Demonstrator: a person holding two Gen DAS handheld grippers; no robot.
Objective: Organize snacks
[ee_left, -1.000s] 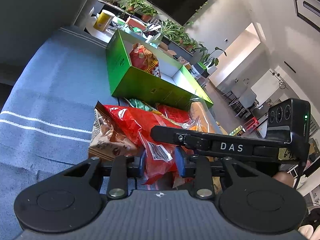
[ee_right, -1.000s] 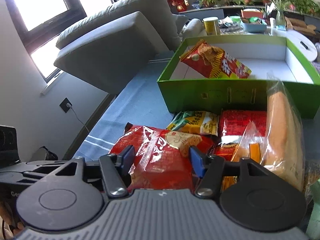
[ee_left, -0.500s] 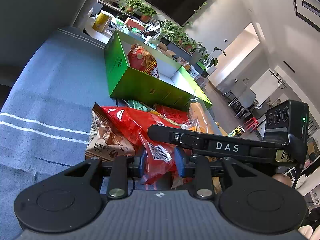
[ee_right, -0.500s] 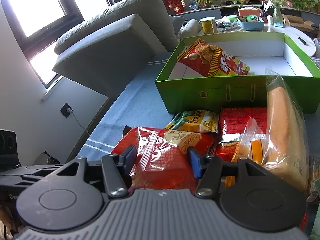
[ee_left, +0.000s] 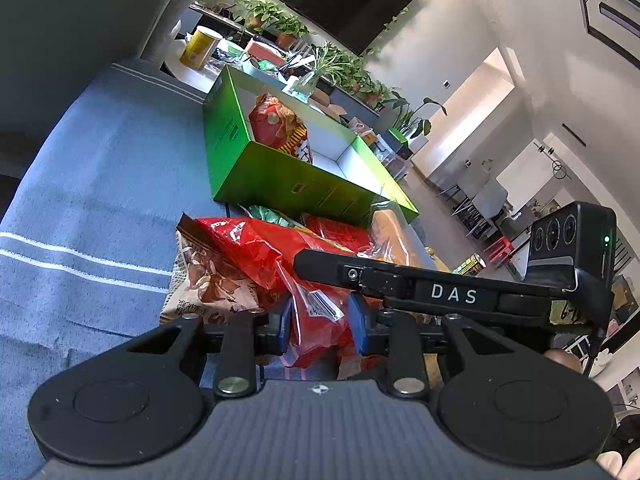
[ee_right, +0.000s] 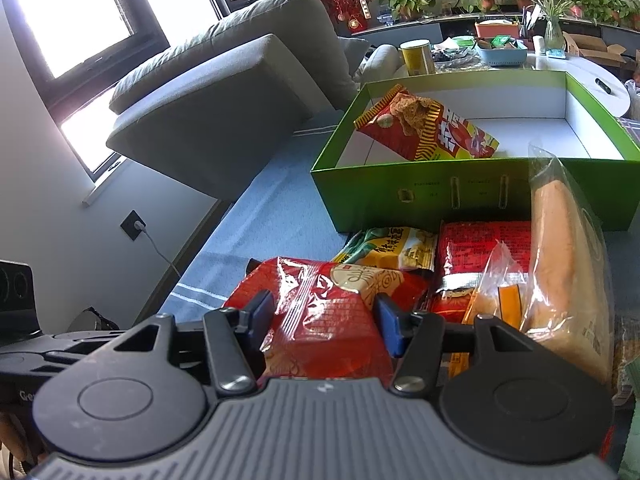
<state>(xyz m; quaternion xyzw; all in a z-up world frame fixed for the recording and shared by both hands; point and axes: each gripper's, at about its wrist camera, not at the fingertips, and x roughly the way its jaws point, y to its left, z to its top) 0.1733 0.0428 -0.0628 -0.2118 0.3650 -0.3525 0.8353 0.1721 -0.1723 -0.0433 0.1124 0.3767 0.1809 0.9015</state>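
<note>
Both tongs pinch the same red snack bag (ee_right: 320, 312): right gripper (ee_right: 324, 320) has just been closing across its body, left gripper (ee_left: 318, 322) pinches what looks like its end. Bag tops the snack pile; green box (ee_right: 460, 196) at 12 o'clock.

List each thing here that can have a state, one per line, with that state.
Green box: open, lidless, upright.
Red-and-yellow snack bag: inside the box, leaning on its wall.
Red packet: sealed, gripped by both grippers.
Left gripper: shut on the red packet's end.
Right gripper: shut across it.
Bread bag: sealed, outside the box.
</note>
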